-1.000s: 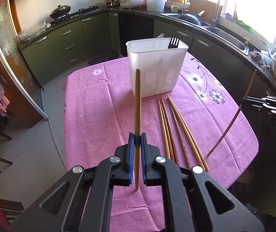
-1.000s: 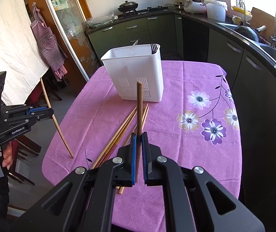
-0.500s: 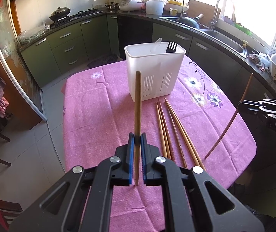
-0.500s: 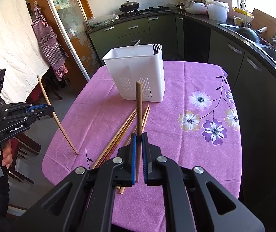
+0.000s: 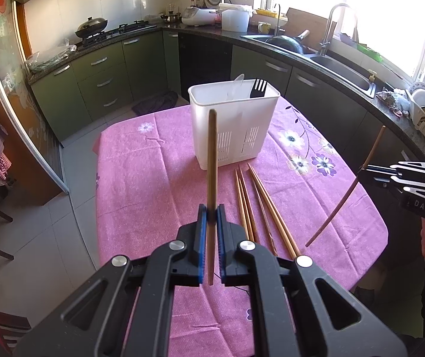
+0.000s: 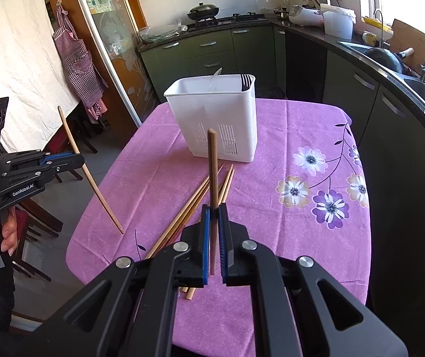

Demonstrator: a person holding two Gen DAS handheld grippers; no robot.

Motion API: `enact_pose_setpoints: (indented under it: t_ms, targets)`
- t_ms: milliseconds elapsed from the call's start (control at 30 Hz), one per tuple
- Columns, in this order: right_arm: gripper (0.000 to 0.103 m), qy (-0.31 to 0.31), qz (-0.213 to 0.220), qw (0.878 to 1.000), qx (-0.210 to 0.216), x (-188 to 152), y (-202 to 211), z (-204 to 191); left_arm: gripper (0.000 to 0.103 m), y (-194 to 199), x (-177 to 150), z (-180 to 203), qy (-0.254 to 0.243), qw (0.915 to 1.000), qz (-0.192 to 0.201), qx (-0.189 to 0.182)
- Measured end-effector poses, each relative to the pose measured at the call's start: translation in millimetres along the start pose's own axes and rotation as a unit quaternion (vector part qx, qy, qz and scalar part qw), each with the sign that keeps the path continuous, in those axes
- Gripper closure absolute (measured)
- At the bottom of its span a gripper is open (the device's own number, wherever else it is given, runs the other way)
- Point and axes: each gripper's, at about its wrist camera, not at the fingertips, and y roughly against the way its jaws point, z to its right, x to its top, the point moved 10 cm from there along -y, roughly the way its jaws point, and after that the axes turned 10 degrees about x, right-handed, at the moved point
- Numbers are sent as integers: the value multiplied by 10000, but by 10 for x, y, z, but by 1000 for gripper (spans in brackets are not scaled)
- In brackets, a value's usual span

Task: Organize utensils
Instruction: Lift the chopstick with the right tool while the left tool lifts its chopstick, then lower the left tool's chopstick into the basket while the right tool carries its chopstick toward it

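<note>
— Green kitchen cabinets (image 5: 99,71) ring the room, and a table under a pink flowered tablecloth (image 5: 153,178) fills the middle. What does each camera add?

— Only the left wrist view shows the steel sink (image 5: 343,71) fully under the bright window; only the right wrist view shows the checked apron (image 6: 78,59) hanging by the white sheet.

— And the white plastic slotted utensil holder (image 5: 233,128)?

— Standing upright on the cloth's far half, with a black fork (image 5: 258,87) poking tines-up from its back corner.

— The loose wooden chopsticks (image 5: 260,202)?

— Lying flat just before the holder, long axes running from it toward the near edge.

— The grippers?

— The left gripper (image 5: 209,217) is clamped on a light wooden chopstick (image 5: 211,160) standing nearly vertical. The right gripper (image 6: 213,217) pinches a darker brown chopstick (image 6: 212,172), also upright in its own view; seen from the left camera it slants, lower tip toward the table.
</note>
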Motion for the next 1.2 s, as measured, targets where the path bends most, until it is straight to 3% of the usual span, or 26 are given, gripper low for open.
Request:
enact_pose_setpoints:
  t_ms: [167, 533, 733, 900, 1133, 1200]
  targets:
    - [97, 31, 2, 10000, -15, 21, 9, -8, 96, 165, 336, 76, -29, 9997, 194, -143]
    - [97, -83, -17, 10000, 44, 34, -16, 122, 96, 501, 1755, 110, 182, 9904, 1371, -73]
    - [97, -153, -11, 9998, 97, 34, -27, 203, 96, 333, 2257, 152, 290, 9851, 1690, 93]
    - [97, -180, 9, 9997, 140, 50, -18, 231, 96, -87, 2305, 225, 298, 9880, 1503, 200]
    - [97, -158, 249, 9995, 142, 268, 158, 228, 96, -617, 1839, 311, 147, 9964, 805, 236]
    - [97, -127, 380, 9991, 158, 413, 244, 190, 91, -697, 1696, 310, 75, 9975, 662, 240]
